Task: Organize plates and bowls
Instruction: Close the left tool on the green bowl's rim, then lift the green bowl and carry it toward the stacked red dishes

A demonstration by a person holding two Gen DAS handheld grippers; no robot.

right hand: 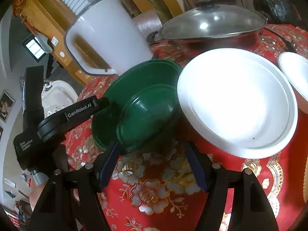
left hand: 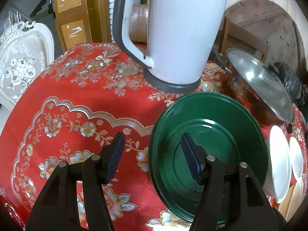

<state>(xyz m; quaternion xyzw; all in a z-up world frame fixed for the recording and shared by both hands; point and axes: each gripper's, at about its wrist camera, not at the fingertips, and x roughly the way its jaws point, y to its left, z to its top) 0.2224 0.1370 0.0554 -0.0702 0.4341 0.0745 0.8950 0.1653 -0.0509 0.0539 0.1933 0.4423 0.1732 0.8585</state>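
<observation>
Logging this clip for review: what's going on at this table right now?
A person with a gripper in each hand is sorting dishes on a red floral tablecloth. The left gripper straddles the rim of a green plate, jaws open. The right gripper hovers empty before the green bowl on it. White plates sit alongside.

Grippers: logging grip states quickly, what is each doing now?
Left gripper: open, straddling the green plate rim, not gripping.
Right gripper: open, holding nothing.
</observation>
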